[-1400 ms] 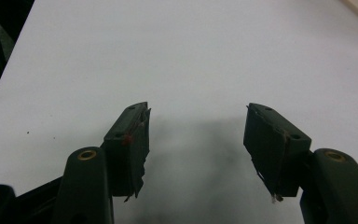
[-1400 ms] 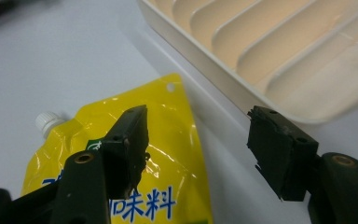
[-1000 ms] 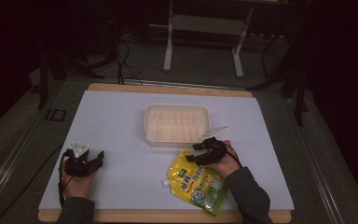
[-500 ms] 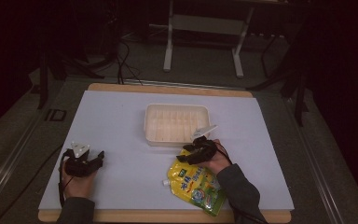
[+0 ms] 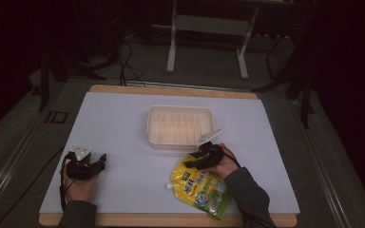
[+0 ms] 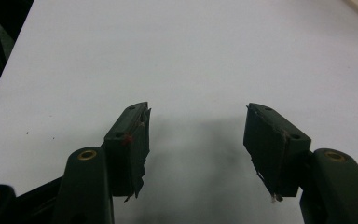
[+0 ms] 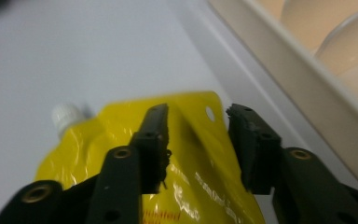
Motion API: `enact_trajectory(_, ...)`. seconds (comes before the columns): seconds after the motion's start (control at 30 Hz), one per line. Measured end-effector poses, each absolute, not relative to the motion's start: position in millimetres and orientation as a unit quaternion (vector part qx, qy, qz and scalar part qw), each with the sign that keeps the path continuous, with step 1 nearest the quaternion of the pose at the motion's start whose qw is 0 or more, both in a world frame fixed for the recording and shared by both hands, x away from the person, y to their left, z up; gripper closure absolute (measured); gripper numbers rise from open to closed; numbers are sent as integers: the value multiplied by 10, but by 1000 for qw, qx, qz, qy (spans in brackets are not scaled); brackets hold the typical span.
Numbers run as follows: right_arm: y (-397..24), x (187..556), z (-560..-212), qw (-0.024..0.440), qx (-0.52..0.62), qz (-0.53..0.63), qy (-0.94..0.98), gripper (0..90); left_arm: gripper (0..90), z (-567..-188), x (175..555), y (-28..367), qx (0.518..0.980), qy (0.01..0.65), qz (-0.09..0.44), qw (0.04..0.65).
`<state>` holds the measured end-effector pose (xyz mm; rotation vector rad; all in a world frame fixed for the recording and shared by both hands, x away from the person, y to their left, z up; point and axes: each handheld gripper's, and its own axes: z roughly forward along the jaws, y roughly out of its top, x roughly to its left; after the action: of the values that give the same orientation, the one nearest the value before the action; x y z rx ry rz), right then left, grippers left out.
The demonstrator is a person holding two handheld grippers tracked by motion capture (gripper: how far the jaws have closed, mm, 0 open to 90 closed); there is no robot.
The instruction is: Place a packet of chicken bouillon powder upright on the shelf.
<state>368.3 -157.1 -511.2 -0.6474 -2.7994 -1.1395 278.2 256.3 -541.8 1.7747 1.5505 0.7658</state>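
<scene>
- A dim room is shown, with dark metal stand legs and cables on the floor behind a pale white table surface point(image 5: 123, 123) edged in light wood.
- A shallow cream plastic tray point(image 5: 181, 126) with ribbed compartments is seen near the table's centre; nothing can be made out inside it.
- A glossy yellow spouted pouch point(image 5: 200, 187), printed in green and white, lies flat just on the near side of the tray, its white screw cap point(image 7: 65, 115) pointing toward the person's left and its long axis running diagonally toward the near right edge.
- The right gripper point(image 7: 196, 122) is held over the pouch's upper edge, jaws partly apart and straddling the corner with the punched hole; nothing is yet clamped.
- The left gripper point(image 6: 196, 126) rests well apart at the near left, jaws spread wide over bare table and holding nothing.
- The right hand is judged much the nearer to the pouch, whose thin, pliable film would probably buckle when pinched.
</scene>
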Motion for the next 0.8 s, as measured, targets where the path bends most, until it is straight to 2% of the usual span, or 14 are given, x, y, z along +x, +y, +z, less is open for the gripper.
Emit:
enact_trajectory(0.13,-1553,3656,-5124,8,-193,-345,-918,692,403,-5418,2782,2562,677,592,292,326)
enact_trajectory(0.23,-1553,3652,-5119,3,-186,-339,-922,801,402,-5417,2782,2565,677,592,291,327)
enact_trajectory(0.37,-1608,3661,-5091,12,-192,-366,-911,866,403,-5417,2782,2568,677,592,291,328)
enact_trajectory(0.8,-2067,3681,-4836,-10,-228,-414,-881,898,402,-5419,2784,2565,677,592,292,326)
